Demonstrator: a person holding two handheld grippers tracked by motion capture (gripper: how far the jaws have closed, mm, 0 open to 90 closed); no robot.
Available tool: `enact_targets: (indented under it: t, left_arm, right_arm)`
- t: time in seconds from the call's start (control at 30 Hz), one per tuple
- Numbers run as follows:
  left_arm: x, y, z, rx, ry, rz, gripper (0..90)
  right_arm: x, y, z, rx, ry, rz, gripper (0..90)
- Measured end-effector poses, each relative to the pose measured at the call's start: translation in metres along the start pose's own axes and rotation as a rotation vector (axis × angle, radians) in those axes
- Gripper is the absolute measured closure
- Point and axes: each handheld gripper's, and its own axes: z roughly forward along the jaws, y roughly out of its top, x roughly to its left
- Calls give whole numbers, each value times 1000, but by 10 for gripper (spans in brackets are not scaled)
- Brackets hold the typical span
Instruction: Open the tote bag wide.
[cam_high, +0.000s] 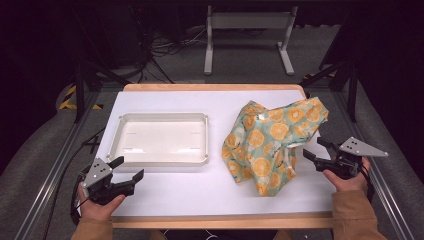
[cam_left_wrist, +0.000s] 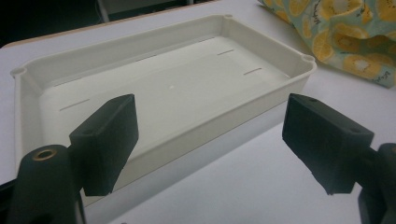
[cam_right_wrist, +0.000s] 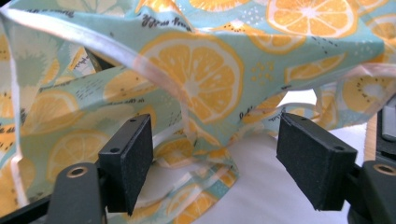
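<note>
A crumpled cloth (cam_high: 272, 142) printed with orange slices on pale teal lies on the right half of the white table. My right gripper (cam_high: 316, 149) stands open at the cloth's right edge, its jaws pointing left toward the fabric. In the right gripper view the cloth (cam_right_wrist: 187, 79) hangs just past the open jaws, with nothing between them. A shallow white tray (cam_high: 122, 142) sits empty on the left half. My left gripper (cam_high: 127, 169) is open just in front of the tray's near left corner. In the left gripper view the tray (cam_left_wrist: 261, 100) lies beyond the open jaws.
The white table top (cam_high: 200, 187) has a wooden edge at the front and back. Metal rails run along both sides of the table. A grey metal stand (cam_high: 247, 30) and loose cables lie on the floor behind it.
</note>
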Motion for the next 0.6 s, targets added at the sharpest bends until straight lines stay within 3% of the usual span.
enact_targets:
  t: [0.23, 0.6]
  left_arm:
    - [0, -1, 1, 6, 1, 3, 191]
    - [-1, -2, 4, 18, 10, 4, 183]
  right_arm:
    - [-5, -1, 12, 21, 19, 33, 286]
    - [-12, -1, 25, 64, 74, 37, 311]
